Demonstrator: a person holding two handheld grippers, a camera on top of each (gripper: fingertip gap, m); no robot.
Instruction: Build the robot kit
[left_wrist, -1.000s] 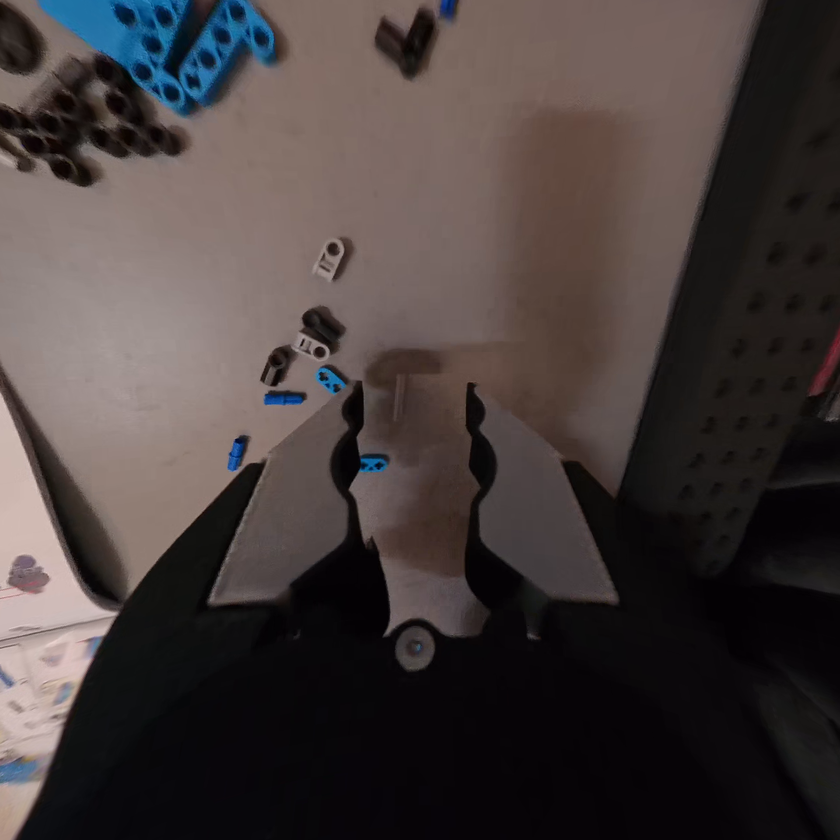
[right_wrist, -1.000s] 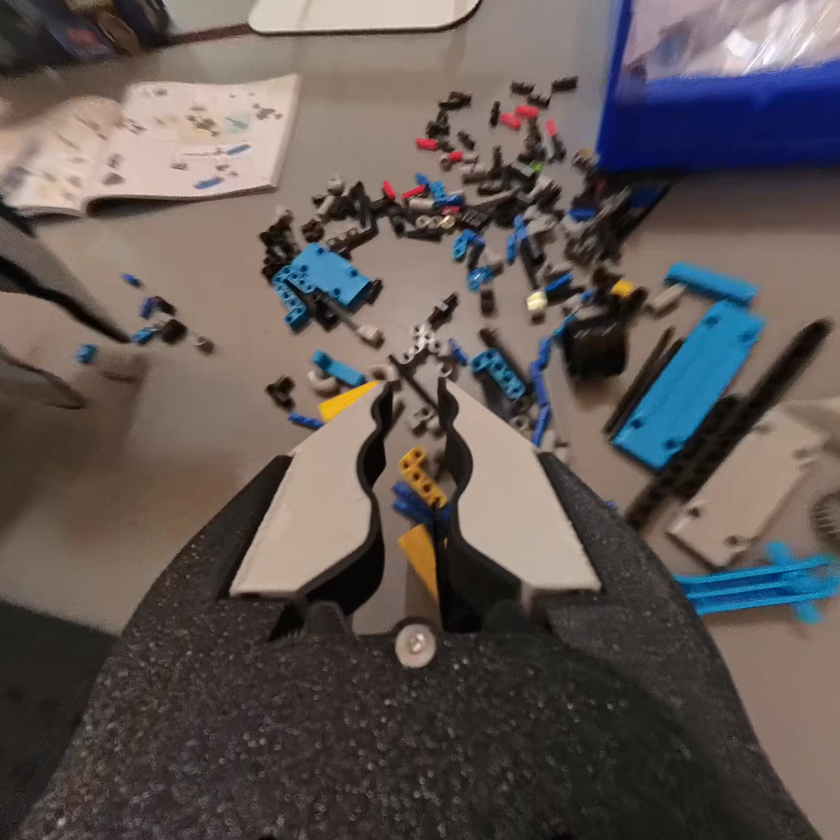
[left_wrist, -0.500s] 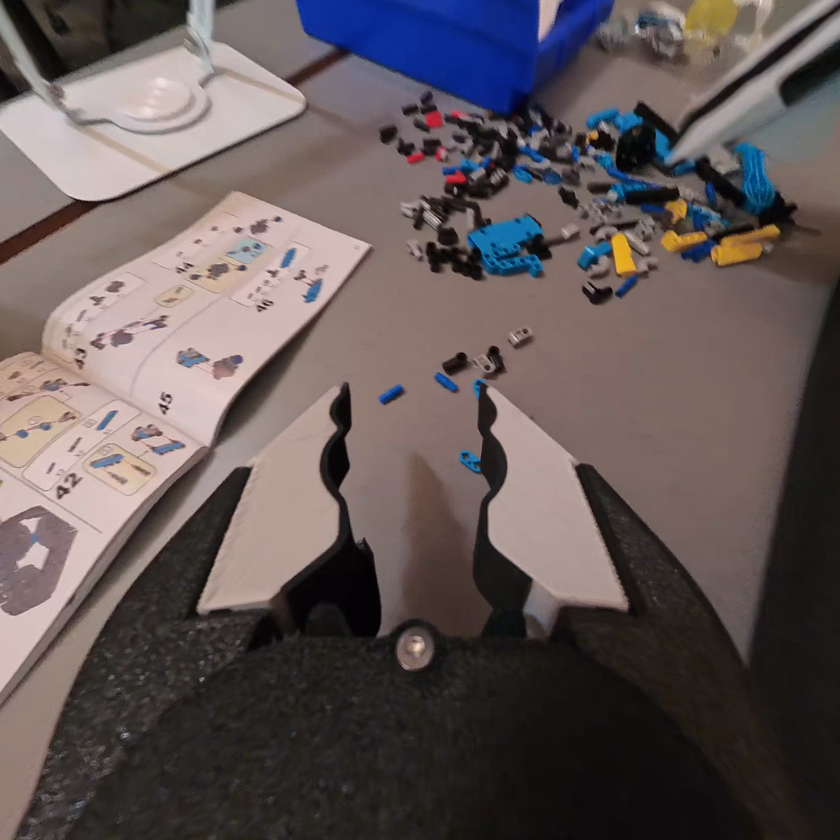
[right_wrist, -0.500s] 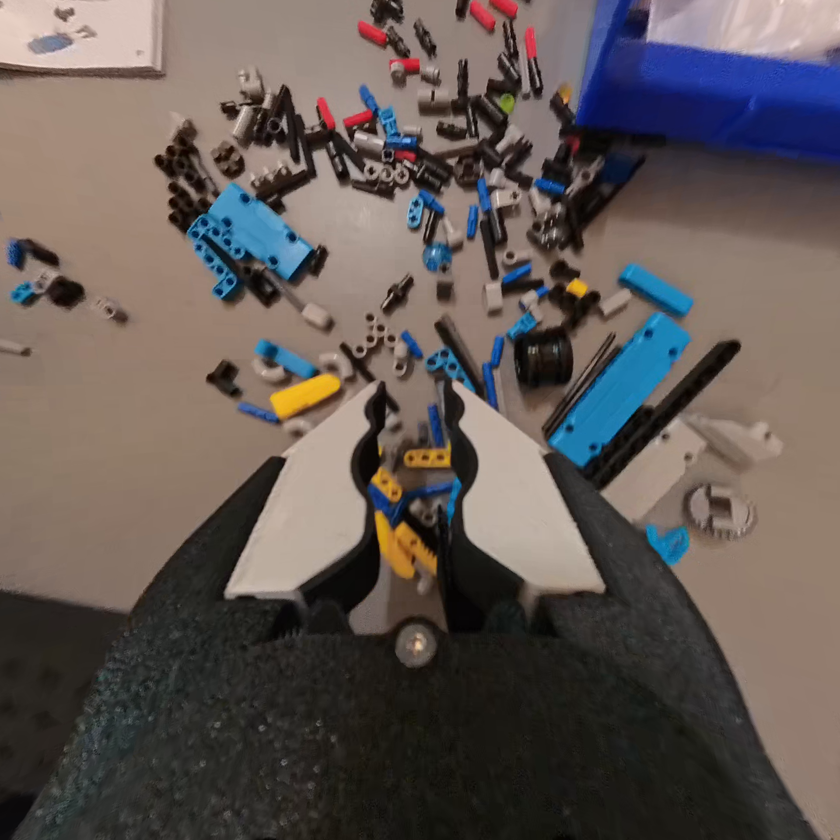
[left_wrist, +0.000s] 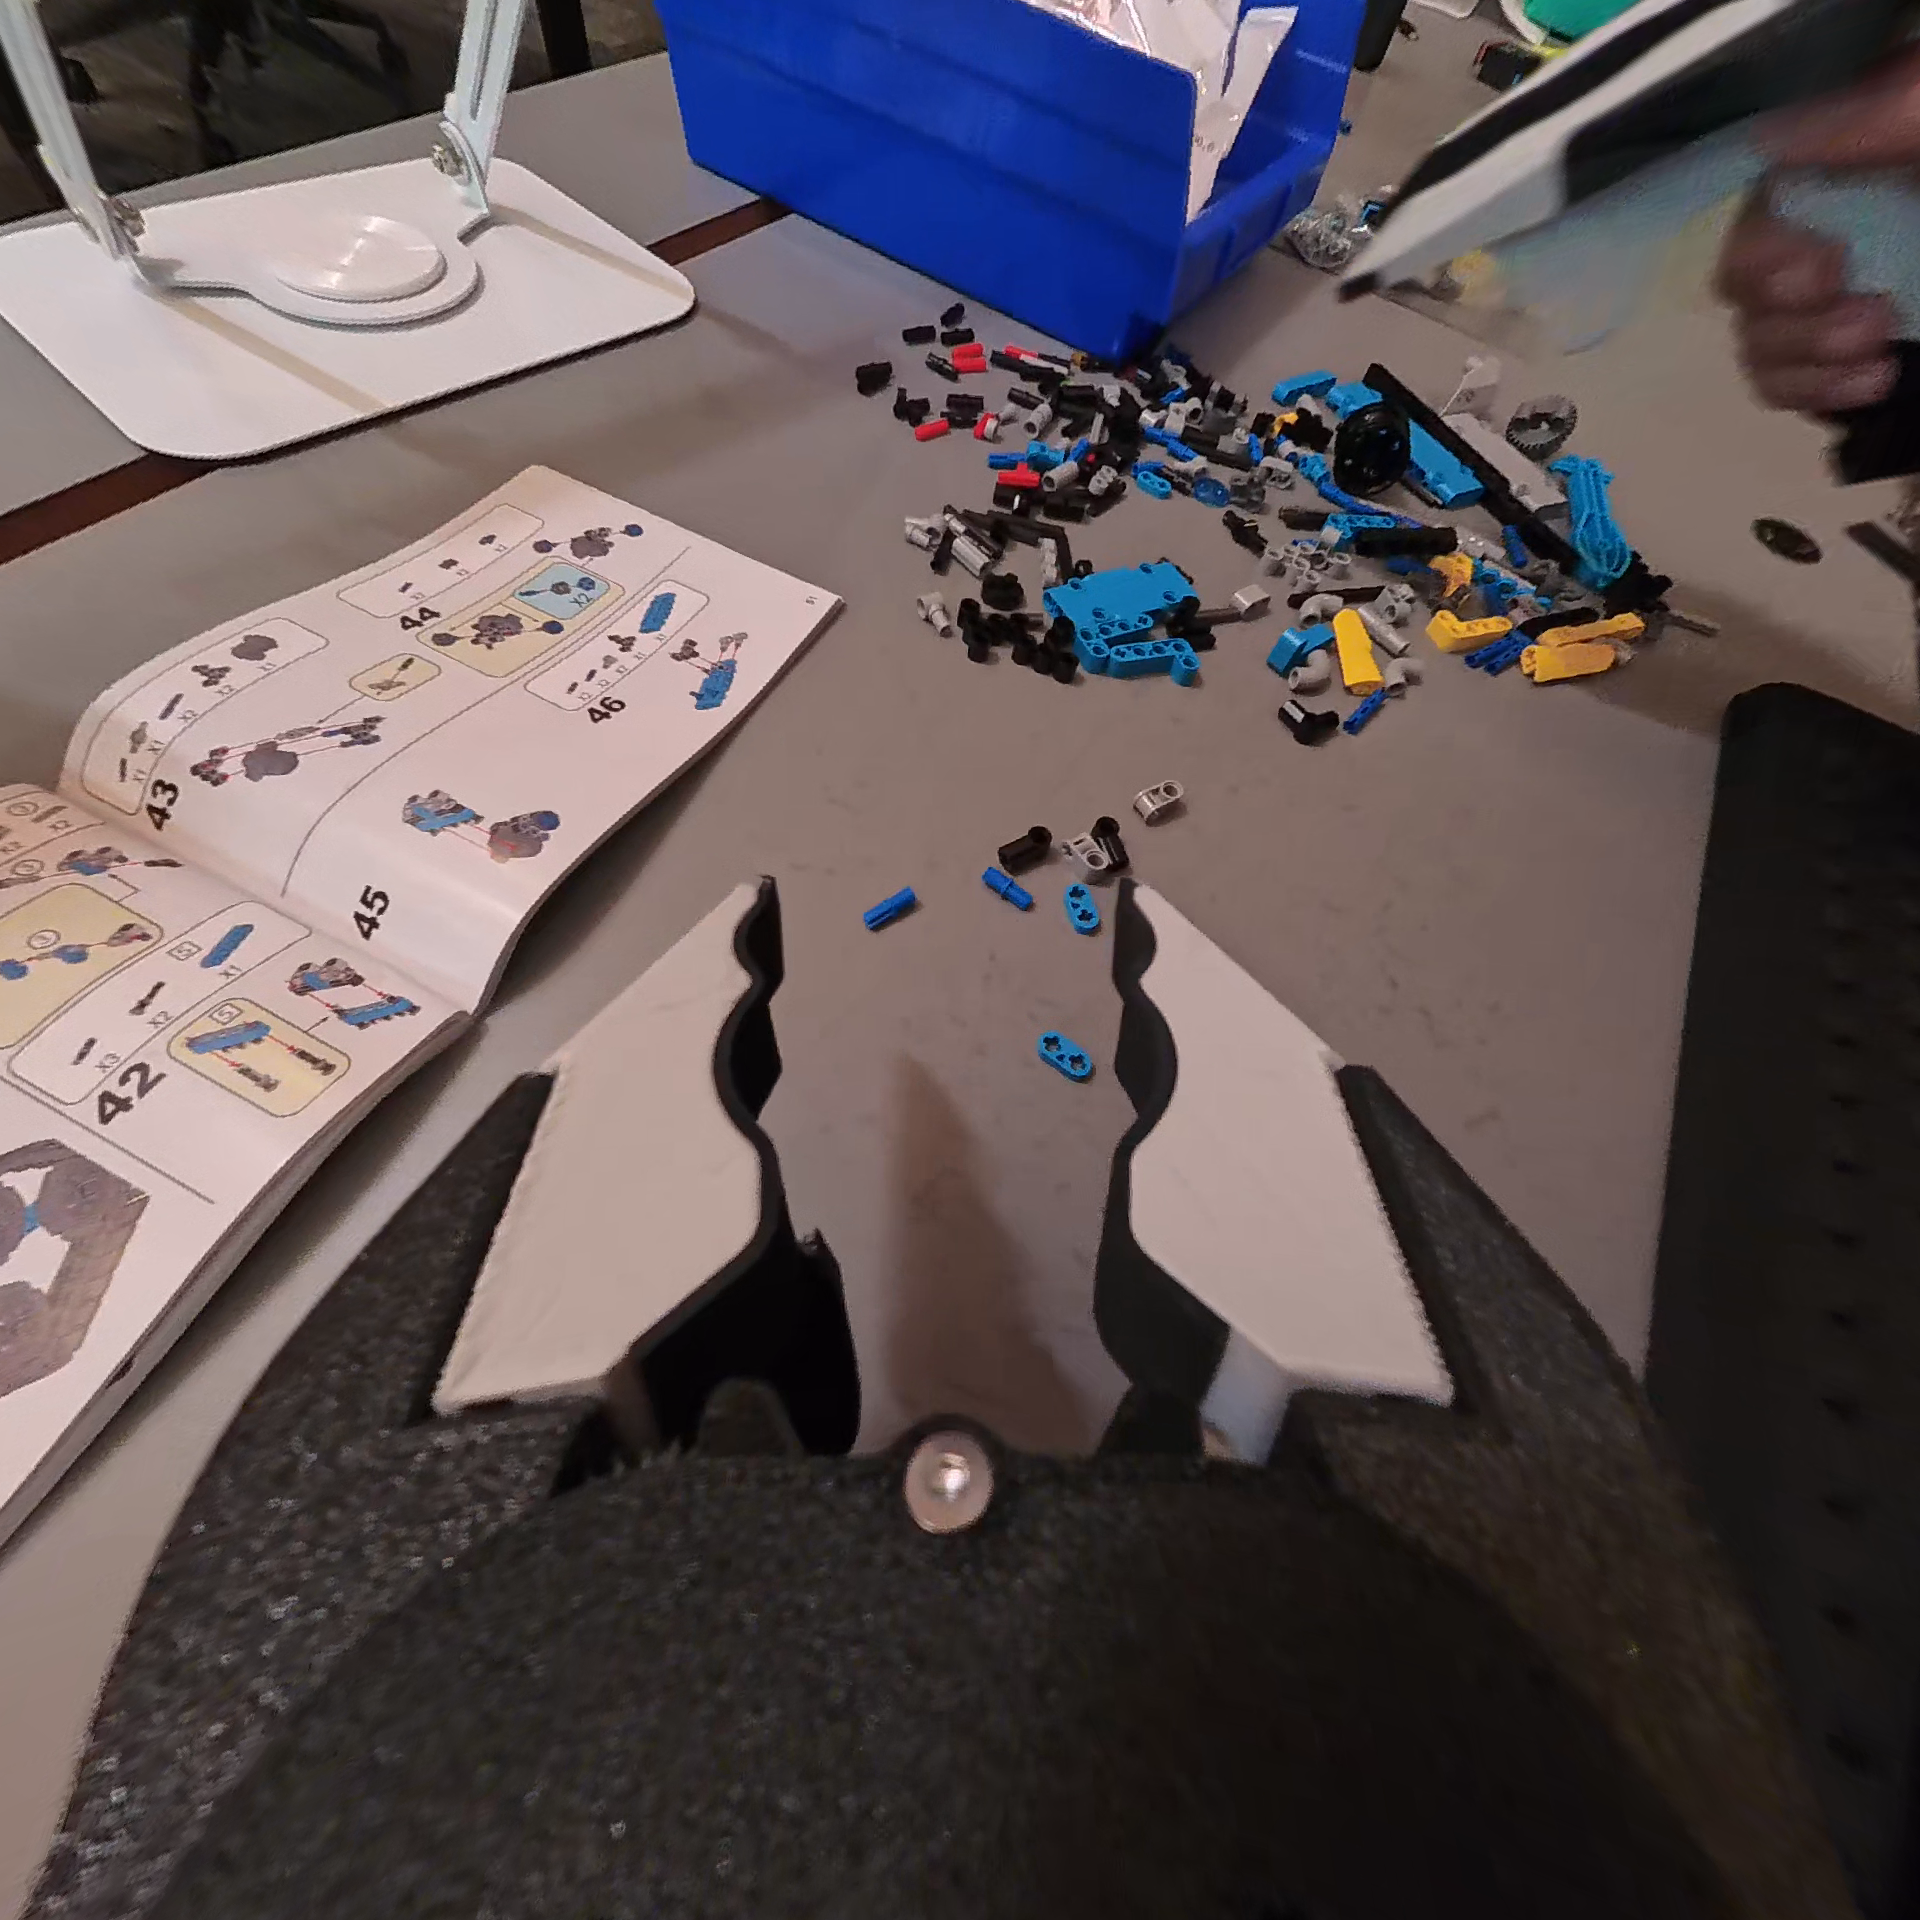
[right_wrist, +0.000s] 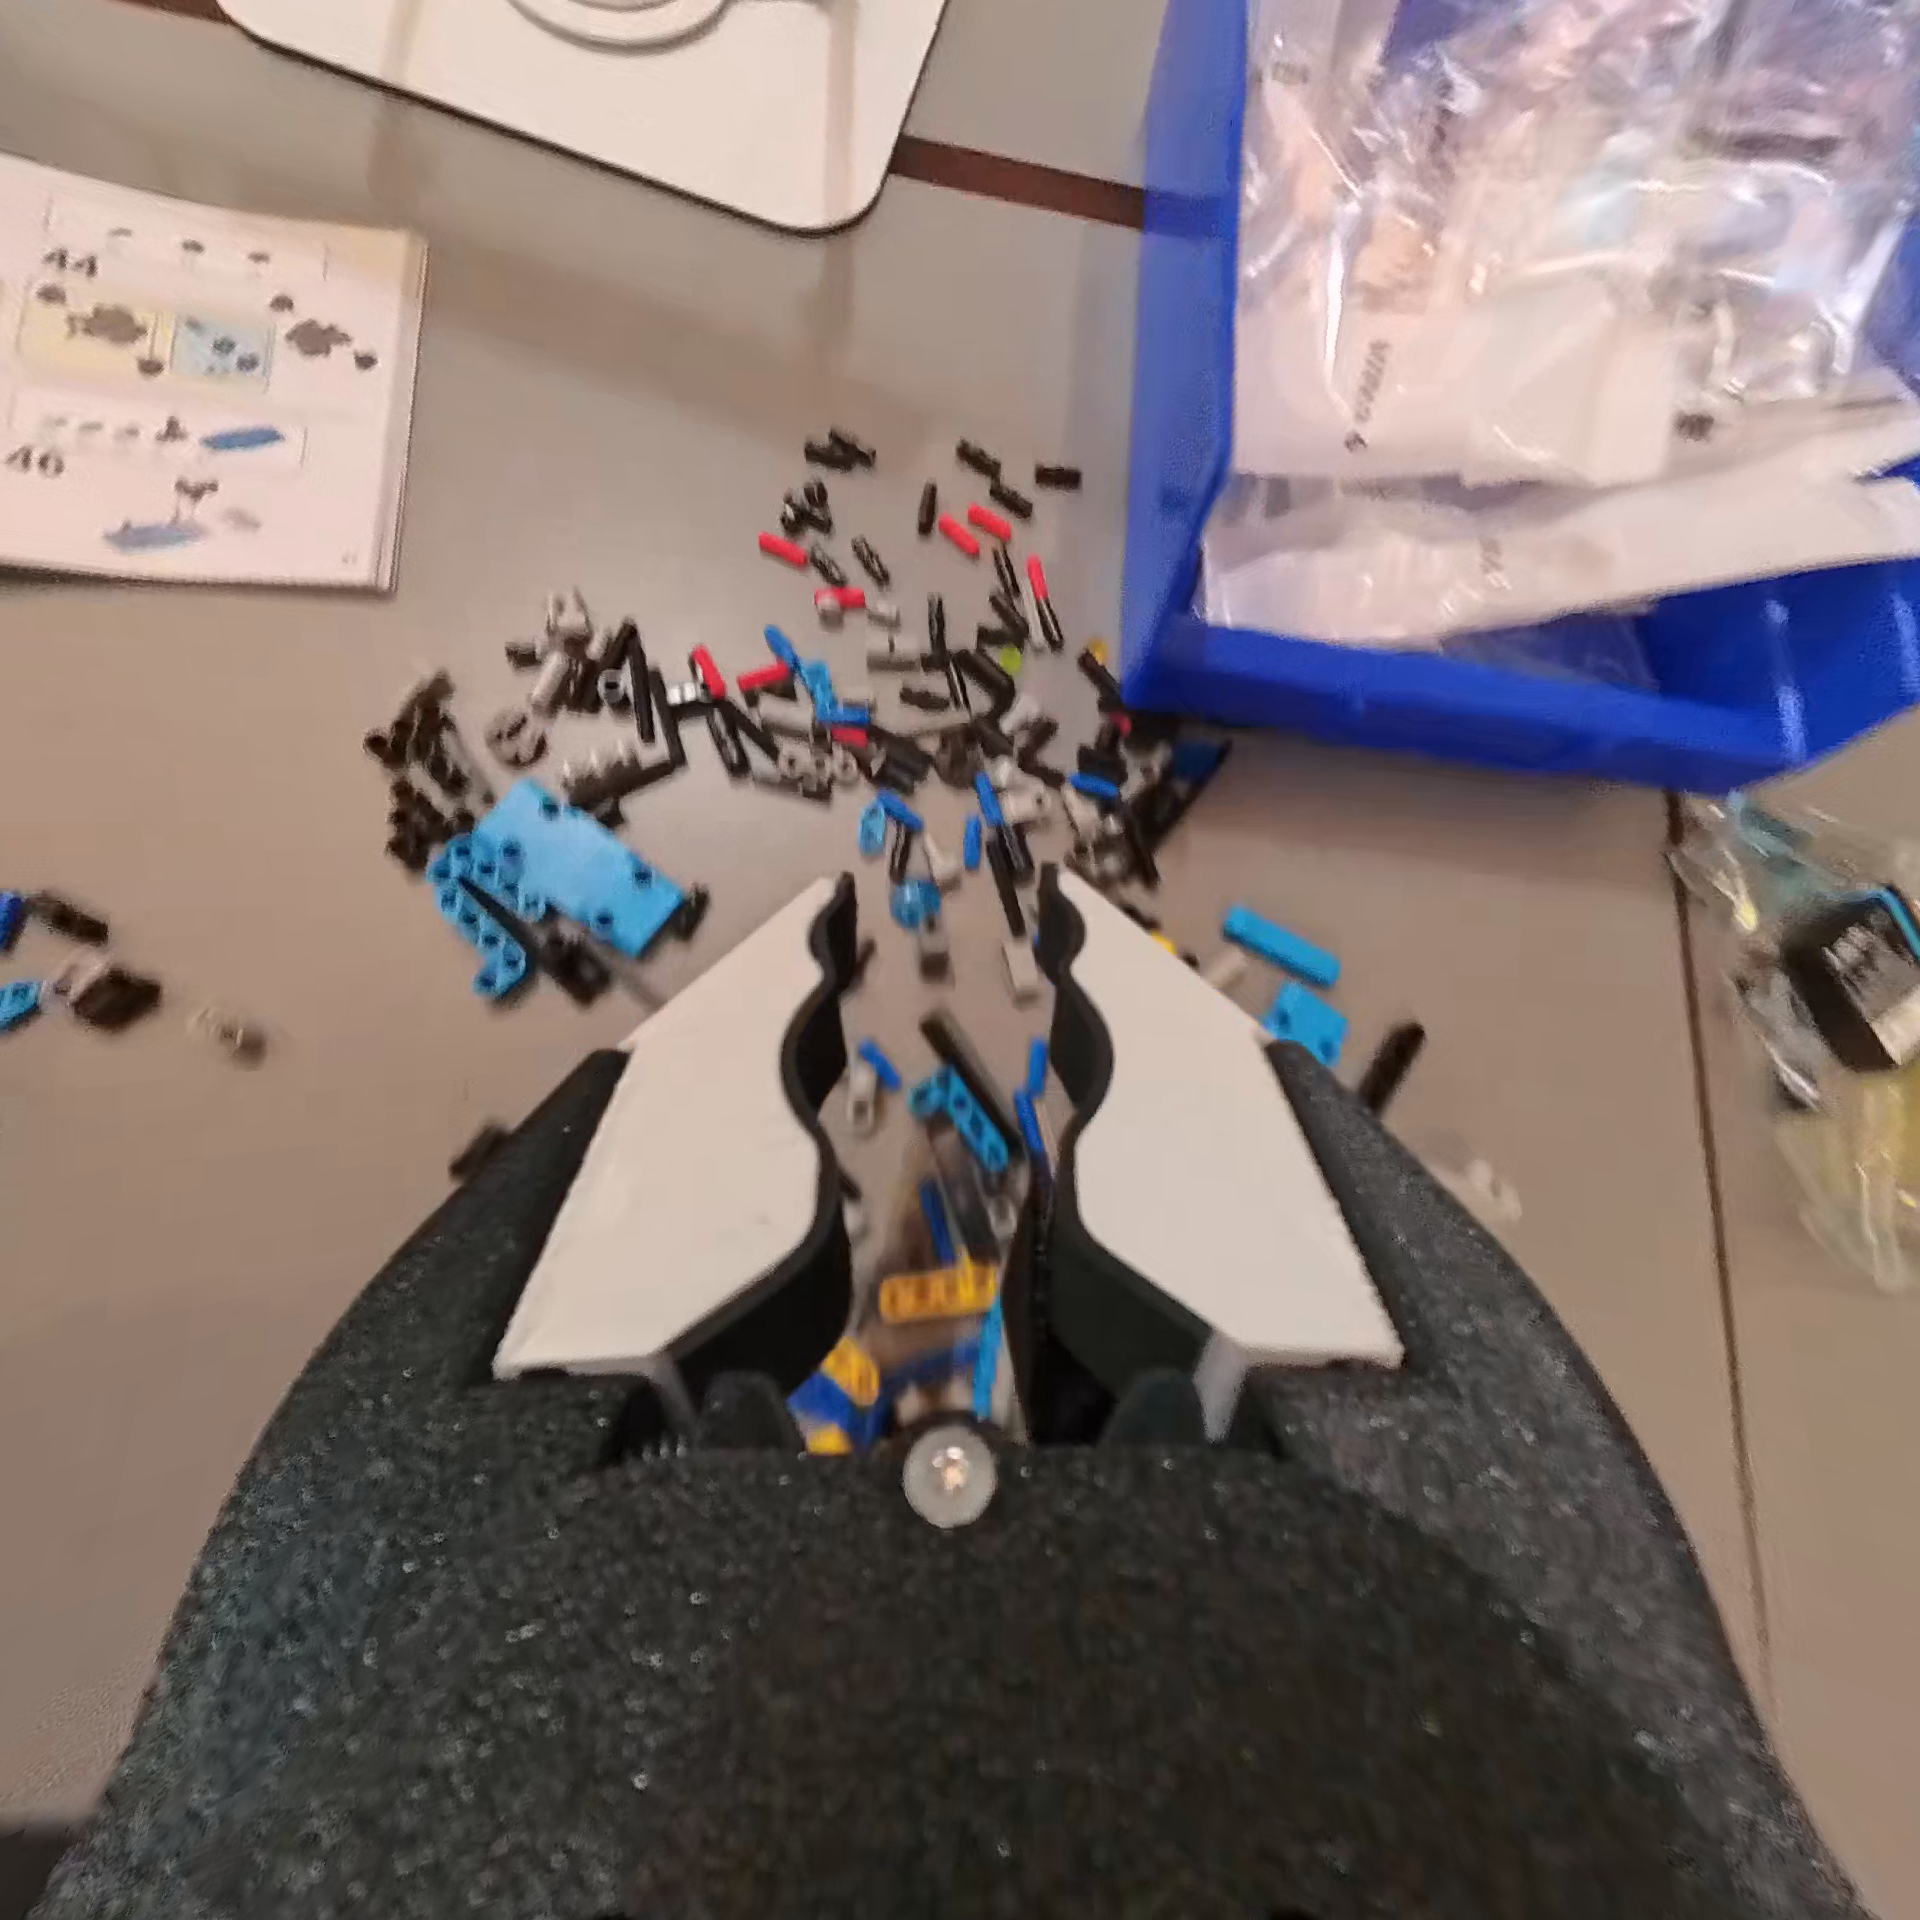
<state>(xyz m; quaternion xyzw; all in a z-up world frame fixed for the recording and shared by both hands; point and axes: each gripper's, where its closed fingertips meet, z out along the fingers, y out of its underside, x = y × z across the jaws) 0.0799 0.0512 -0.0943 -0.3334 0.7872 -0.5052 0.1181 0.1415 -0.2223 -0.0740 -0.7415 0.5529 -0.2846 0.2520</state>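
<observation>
Left gripper (left_wrist: 943, 899) hangs wide open and empty over bare grey desk (left_wrist: 883, 748). A blue link (left_wrist: 1064, 1055) lies just inside its right finger, and a few small blue, black and grey pieces (left_wrist: 1070, 852) lie just past the tips. An open booklet (left_wrist: 343, 790) lies to its left, its page edge close to the left finger. A dark perforated panel (left_wrist: 1808, 1039) bounds the right side.

Right gripper (right_wrist: 945, 894) is partly open, holding nothing, above the brick pile (right_wrist: 914, 727). A blue bin (right_wrist: 1455, 696) with plastic bags stands just right of the pile. A white stand base (right_wrist: 727, 114) sits at the far edge. Clear desk lies left of the gripper.
</observation>
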